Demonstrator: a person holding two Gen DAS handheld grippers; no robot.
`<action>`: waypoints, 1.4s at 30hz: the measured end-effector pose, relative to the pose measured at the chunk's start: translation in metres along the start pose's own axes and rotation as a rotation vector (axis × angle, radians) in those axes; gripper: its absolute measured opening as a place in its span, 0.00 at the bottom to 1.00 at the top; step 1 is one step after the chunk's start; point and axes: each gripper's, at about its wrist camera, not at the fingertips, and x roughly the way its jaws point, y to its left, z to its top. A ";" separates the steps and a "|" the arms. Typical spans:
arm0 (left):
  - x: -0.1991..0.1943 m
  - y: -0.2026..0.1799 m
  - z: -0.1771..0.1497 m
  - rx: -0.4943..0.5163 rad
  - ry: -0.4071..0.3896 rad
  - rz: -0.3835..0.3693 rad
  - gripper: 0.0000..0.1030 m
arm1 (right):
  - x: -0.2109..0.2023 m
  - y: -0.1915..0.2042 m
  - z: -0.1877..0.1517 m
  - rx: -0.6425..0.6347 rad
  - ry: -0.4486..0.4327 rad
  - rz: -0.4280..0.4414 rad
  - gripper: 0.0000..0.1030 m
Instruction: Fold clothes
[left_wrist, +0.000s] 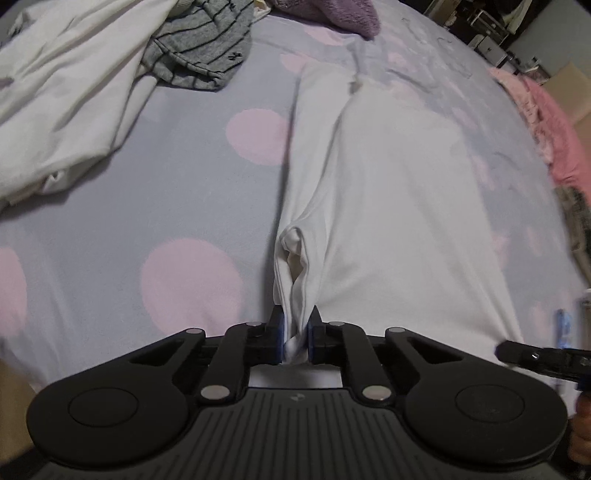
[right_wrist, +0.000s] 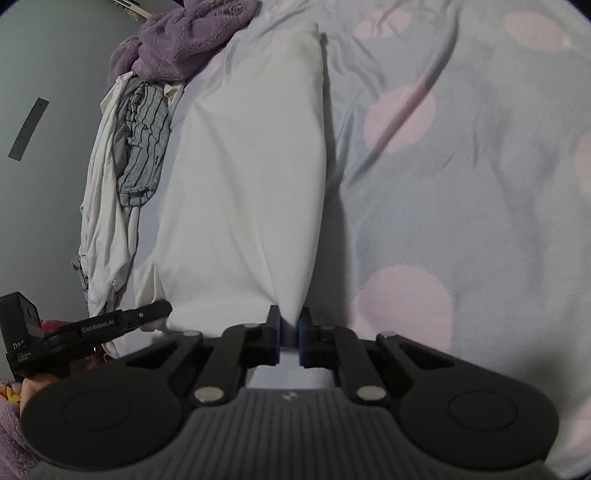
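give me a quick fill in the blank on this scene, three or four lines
1. Both grippers are shut on the ____ garment.
2. The bedsheet is pale blue with large ____ dots.
3. The grey garment has dark ____ as its pattern.
4. The fluffy item at the far end of the bed is ____ in colour.

Missing words: white; pink; stripes; purple
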 end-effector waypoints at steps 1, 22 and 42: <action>-0.007 -0.003 -0.001 0.001 0.009 -0.020 0.09 | -0.009 0.003 0.003 -0.006 0.000 -0.008 0.09; -0.010 -0.024 -0.030 0.050 0.150 0.048 0.38 | -0.037 -0.015 -0.032 -0.211 0.156 -0.284 0.26; 0.041 -0.017 0.083 -0.036 -0.158 -0.107 0.61 | -0.011 0.011 0.092 -0.277 -0.024 -0.219 0.45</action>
